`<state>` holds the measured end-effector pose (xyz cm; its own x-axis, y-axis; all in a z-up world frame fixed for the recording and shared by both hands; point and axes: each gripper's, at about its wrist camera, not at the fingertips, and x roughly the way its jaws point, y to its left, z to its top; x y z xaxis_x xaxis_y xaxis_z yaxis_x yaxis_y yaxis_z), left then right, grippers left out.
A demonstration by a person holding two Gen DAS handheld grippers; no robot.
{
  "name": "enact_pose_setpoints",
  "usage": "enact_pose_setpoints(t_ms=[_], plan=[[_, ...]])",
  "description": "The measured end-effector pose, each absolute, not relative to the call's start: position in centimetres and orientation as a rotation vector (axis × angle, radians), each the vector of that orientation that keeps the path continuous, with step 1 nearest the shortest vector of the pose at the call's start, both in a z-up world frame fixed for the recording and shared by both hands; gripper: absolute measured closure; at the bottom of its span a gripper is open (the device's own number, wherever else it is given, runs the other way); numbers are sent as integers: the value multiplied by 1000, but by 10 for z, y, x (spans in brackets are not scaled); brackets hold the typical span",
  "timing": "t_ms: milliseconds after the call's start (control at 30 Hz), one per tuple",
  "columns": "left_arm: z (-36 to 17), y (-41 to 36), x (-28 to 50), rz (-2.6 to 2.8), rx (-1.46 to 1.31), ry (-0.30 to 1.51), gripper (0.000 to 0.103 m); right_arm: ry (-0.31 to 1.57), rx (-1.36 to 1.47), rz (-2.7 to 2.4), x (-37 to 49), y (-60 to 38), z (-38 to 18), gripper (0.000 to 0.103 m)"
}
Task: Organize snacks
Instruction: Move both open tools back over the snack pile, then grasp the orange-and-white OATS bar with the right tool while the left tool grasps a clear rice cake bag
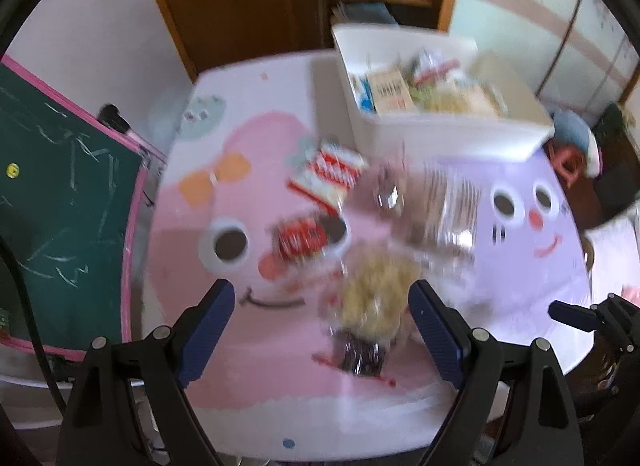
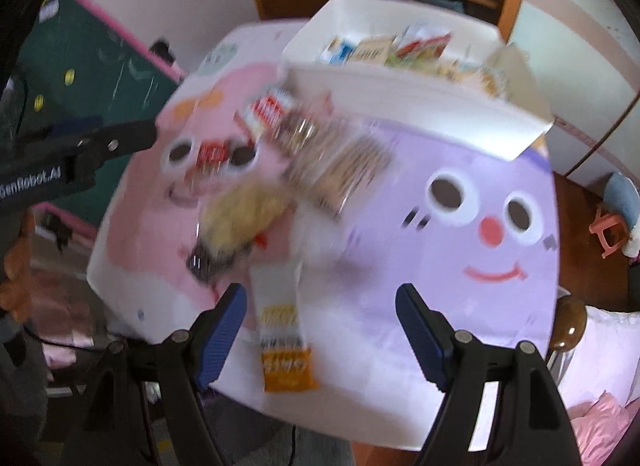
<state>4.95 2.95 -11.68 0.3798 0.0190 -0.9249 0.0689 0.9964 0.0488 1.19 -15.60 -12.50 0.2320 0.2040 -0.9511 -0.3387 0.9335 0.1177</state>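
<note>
Loose snacks lie on a round table with pink and purple cartoon faces (image 1: 248, 346). A clear bag of yellow puffs (image 1: 374, 298) lies below my left gripper (image 1: 320, 288), close to its right finger; the jaws are wide open and grip nothing. Behind it are a red packet (image 1: 304, 238), a red-and-white packet (image 1: 328, 173) and clear packs of brown sticks (image 1: 448, 209). My right gripper (image 2: 320, 290) hangs open over the table's near edge, above an orange-and-white packet (image 2: 280, 342) by its left finger. A white bin (image 2: 400, 81) holds several snacks at the back.
A green chalkboard with a pink frame (image 1: 60, 205) leans at the table's left. A brown chair back (image 2: 568, 330) and a pink stool (image 2: 608, 225) stand to the right. A wooden door and shelves are behind the bin. Both views are blurred.
</note>
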Motion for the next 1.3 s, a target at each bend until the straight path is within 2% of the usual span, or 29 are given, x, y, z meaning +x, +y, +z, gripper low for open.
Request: enact_pose_setpoints(t_ms=[367,433,467,500,533,567,933,1000,1067,1133,1300], plan=[[-171,16,45,-84,95,1288,15,1352,-209,397,-17,-128,-183,27],[-178,14,48,-92,89,1302,15,1363,-211,371,-16,-131,-191,32],[-180,13,49,-94,87,1308,15,1372,-205,371,-16,-132,-194,42],[-184,13,51,-96,85,1314,15,1390,-191,375,-14,-134,-198,48],[-187,12,52,-103,83,1319,15,1405,-173,376,-12,-136,-201,59],[-190,11,54,-110,82,1322,15,1411,-155,370,-11,-140,-203,62],[-226,-2,80,-160,77,1393,15,1382,-8,206,14,-193,-199,62],[-231,-1,84,-164,66,1408,18,1374,7,186,16,-199,-197,63],[-237,-2,88,-161,64,1422,27,1372,25,176,22,-205,-196,63],[-242,-2,92,-154,63,1434,30,1367,36,170,20,-208,-195,63],[-244,-6,94,-148,75,1423,45,1366,44,170,23,-209,-195,63]])
